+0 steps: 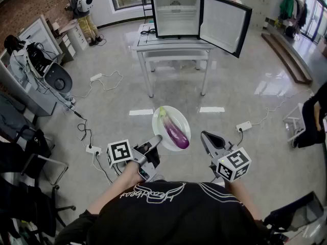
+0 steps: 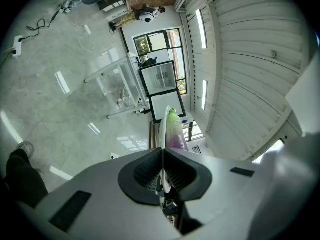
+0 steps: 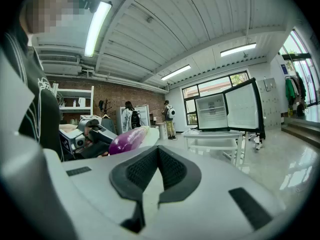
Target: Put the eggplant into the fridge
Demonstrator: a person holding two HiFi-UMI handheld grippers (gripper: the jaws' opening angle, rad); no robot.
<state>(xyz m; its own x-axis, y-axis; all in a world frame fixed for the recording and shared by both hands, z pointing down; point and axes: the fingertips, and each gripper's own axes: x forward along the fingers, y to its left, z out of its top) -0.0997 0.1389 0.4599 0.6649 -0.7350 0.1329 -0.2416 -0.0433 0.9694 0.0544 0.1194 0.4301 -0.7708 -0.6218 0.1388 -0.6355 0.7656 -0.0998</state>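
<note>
Left gripper (image 2: pixel 161 171): jaws all but closed, pinching the rim of a white plate (image 1: pixel 181 117). The purple eggplant (image 1: pixel 174 130) lies on that plate, held in the air well short of the fridge (image 1: pixel 176 14). Right gripper (image 3: pixel 157 154): jaws pressed together on nothing, also well short of the fridge. The fridge stands on 1 white table (image 1: pixel 173 47), its door swung wide.

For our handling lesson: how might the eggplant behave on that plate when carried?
Rounded and glossy, the eggplant probably rolls or slides easily. Loose on a plate pinched at one rim by the left gripper, it may shift.
</note>
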